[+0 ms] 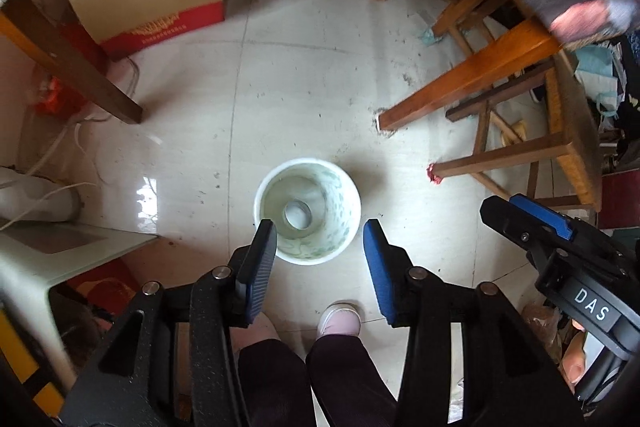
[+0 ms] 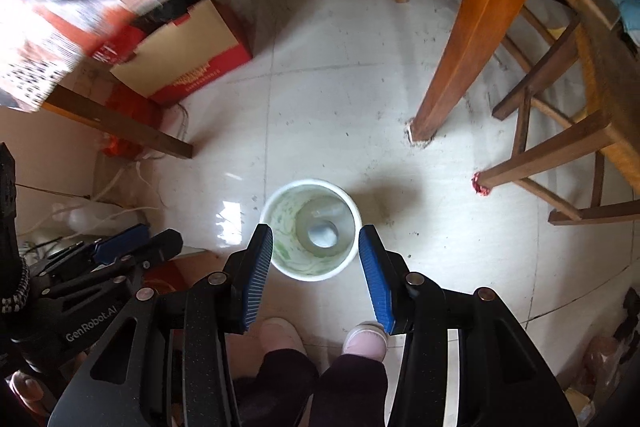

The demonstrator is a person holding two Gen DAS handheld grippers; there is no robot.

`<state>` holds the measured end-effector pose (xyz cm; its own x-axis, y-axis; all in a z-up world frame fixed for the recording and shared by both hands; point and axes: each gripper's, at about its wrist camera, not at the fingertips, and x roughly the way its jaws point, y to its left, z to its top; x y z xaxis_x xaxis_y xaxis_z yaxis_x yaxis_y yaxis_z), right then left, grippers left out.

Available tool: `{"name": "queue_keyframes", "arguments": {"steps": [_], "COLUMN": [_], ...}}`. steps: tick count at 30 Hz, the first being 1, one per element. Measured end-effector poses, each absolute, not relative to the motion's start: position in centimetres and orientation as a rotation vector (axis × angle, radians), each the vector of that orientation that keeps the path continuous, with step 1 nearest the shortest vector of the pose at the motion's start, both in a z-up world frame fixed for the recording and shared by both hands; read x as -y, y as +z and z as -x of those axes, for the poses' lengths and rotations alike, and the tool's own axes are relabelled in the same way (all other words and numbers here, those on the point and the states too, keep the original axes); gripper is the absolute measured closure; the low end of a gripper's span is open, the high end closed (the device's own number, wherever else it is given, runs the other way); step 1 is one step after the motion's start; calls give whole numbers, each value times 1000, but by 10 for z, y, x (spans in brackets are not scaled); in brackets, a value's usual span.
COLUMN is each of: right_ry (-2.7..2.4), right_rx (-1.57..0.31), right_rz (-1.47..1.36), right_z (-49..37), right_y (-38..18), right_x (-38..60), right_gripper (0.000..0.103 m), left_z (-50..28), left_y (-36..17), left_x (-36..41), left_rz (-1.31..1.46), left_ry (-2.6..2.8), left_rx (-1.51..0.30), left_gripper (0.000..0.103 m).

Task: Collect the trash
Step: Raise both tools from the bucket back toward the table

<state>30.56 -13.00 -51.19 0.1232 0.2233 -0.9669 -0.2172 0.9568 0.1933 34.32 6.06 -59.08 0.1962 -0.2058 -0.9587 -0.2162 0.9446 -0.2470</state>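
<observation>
A white bin [image 1: 338, 187] [image 2: 285, 215] with green-streaked inner walls stands upright on the tiled floor. At its bottom lies a pale round item [image 1: 298, 215] [image 2: 322, 233]; I cannot tell what it is. My left gripper [image 1: 319, 227] hangs above the bin's near rim, pointing down, open, with nothing between its blue pads. My right gripper [image 2: 316, 229] hangs over the same bin, also open and holding nothing. Each gripper shows in the other's view: the right one [image 1: 532, 223] at the right edge, the left one [image 2: 120, 247] at the left edge.
A tan and red cardboard box [image 1: 160, 7] stands at the back left. A wooden table leg [image 1: 460, 87] and stools [image 1: 520, 155] crowd the right side. White cables [image 1: 72, 147] and a pale appliance [image 1: 36, 199] lie on the left. The person's pink slippers [image 1: 340, 317] are just behind the bin.
</observation>
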Motion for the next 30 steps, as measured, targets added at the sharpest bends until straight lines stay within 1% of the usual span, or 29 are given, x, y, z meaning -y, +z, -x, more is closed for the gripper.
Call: {"name": "queue_keyframes", "arguments": {"steps": [5, 13, 15, 22, 23, 25, 27, 30], "right_ry": [337, 368, 377, 394, 393, 384, 373, 357], "right_rx": [-1362, -1252, -1215, -1030, -1005, -944, -875, -791], "right_rz": [-7, -20, -20, -16, -15, -18, -29, -32], "right_z": [-302, -290, -287, -275, -272, -266, -258, -247], "right_y": [-451, -338, -306, -195, -183, -156, -130, -94], "right_x": [121, 107, 103, 91, 89, 89, 88, 86], "right_gripper": [62, 62, 62, 61, 60, 51, 47, 47], "left_z": [-336, -327, -321, -304, -301, -294, -286, -277], "left_y": [-520, -385, -346, -236, -222, -194, -167, -129], "left_x": [-74, -87, -88, -99, -100, -102, -106, -112], "left_rz": [336, 340, 332, 356, 355, 335, 308, 270], "left_ry": [39, 55, 46, 6, 4, 3, 0, -13], "left_rx": [-1323, -1167, -1113, -957, -932, -882, -842, -780], "left_gripper": [59, 59, 59, 59, 59, 59, 59, 59]}}
